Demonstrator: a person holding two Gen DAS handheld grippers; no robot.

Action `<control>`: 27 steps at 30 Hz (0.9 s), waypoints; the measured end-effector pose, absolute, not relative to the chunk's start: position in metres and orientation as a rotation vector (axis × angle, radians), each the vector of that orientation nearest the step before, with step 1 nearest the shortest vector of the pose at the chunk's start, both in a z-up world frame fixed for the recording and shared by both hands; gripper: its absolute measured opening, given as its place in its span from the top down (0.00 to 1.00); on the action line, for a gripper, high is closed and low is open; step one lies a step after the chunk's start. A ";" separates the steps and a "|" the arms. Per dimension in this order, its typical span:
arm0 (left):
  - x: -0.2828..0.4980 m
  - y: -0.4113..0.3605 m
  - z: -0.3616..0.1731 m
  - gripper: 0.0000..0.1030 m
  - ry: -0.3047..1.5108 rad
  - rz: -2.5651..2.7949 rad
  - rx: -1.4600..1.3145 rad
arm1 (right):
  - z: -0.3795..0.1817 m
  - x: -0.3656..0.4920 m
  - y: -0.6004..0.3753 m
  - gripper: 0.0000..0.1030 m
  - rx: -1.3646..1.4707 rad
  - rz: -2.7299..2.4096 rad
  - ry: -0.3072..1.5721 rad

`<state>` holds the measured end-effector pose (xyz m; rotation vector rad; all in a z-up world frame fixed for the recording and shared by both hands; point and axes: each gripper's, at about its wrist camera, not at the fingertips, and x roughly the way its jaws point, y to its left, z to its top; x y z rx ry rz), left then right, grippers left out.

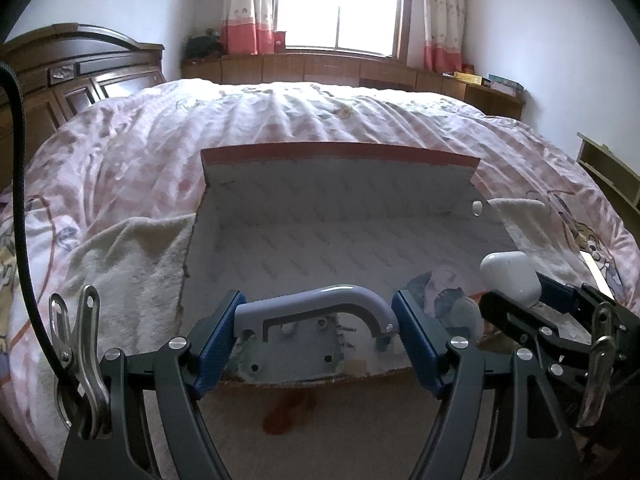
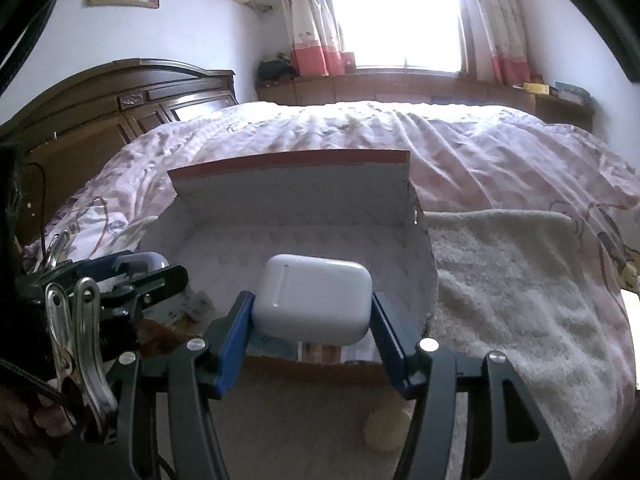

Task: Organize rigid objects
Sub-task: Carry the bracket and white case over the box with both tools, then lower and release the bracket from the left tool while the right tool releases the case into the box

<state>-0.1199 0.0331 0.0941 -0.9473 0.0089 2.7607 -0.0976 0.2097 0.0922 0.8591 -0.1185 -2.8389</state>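
While both loads hang over open box [image 1: 328, 216] on bed [image 1: 280, 120]: left hand-held gripper [image 1: 318, 326] pinches grey handle [image 1: 312, 306]; right hand-held gripper [image 2: 312, 316] pinches white case [image 2: 314, 294]. Risk: smooth case slips from pads, misses box.

Left hand-held gripper [image 1: 318, 330] and right hand-held gripper [image 2: 312, 320] side by side, both clamped.

No legible text, labels, brands or numbers, repeating print lining the open box [image 1: 320, 232] too blurred to read
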 end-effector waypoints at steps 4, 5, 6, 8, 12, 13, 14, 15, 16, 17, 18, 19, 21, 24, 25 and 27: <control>-0.127 0.034 0.089 0.26 0.010 2.757 -0.960 | 0.088 -0.106 0.209 0.41 0.876 -2.841 -0.108; -0.129 0.034 0.088 0.26 0.012 2.758 -0.961 | 0.087 -0.108 0.209 0.41 0.879 -2.842 -0.106; -0.131 0.034 0.088 0.26 0.014 2.759 -0.959 | 0.085 -0.110 0.209 0.41 0.883 -2.844 -0.103; -0.135 0.035 0.086 0.26 0.023 2.763 -0.958 | 0.083 -0.113 0.208 0.41 0.888 -2.846 -0.094; -0.142 0.036 0.082 0.26 0.023 2.757 -0.966 | 0.079 -0.117 0.208 0.41 0.897 -2.855 -0.076; -0.144 0.037 0.081 0.26 0.028 2.757 -0.969 | 0.078 -0.118 0.208 0.41 0.900 -2.857 -0.075; -0.145 0.037 0.080 0.26 0.032 2.759 -0.971 | 0.078 -0.119 0.208 0.41 0.903 -2.858 -0.075; -0.146 0.038 0.079 0.26 0.038 2.760 -0.973 | 0.077 -0.120 0.208 0.41 0.903 -2.860 -0.074; -0.148 0.039 0.078 0.26 0.043 2.760 -0.976 | 0.076 -0.120 0.208 0.41 0.900 -2.863 -0.069; -0.149 0.039 0.078 0.26 0.046 2.758 -0.978 | 0.076 -0.121 0.207 0.41 0.896 -2.868 -0.058; -0.150 0.040 0.077 0.26 0.047 2.756 -0.979 | 0.076 -0.121 0.206 0.41 0.898 -2.869 -0.051; -0.150 0.040 0.077 0.26 0.047 2.754 -0.980 | 0.076 -0.121 0.205 0.41 0.898 -2.871 -0.045; -0.152 0.040 0.076 0.26 0.040 2.748 -0.983 | 0.075 -0.121 0.204 0.41 0.894 -2.877 -0.038; -0.156 0.040 0.073 0.26 0.022 2.735 -1.026 | 0.075 -0.120 0.205 0.40 0.878 -2.878 -0.054; -0.157 0.040 0.072 0.26 0.014 2.725 -1.037 | 0.076 -0.120 0.205 0.40 0.874 -2.875 -0.065; -0.156 0.039 0.071 0.26 0.004 2.726 -1.037 | 0.076 -0.120 0.206 0.37 0.868 -2.872 -0.084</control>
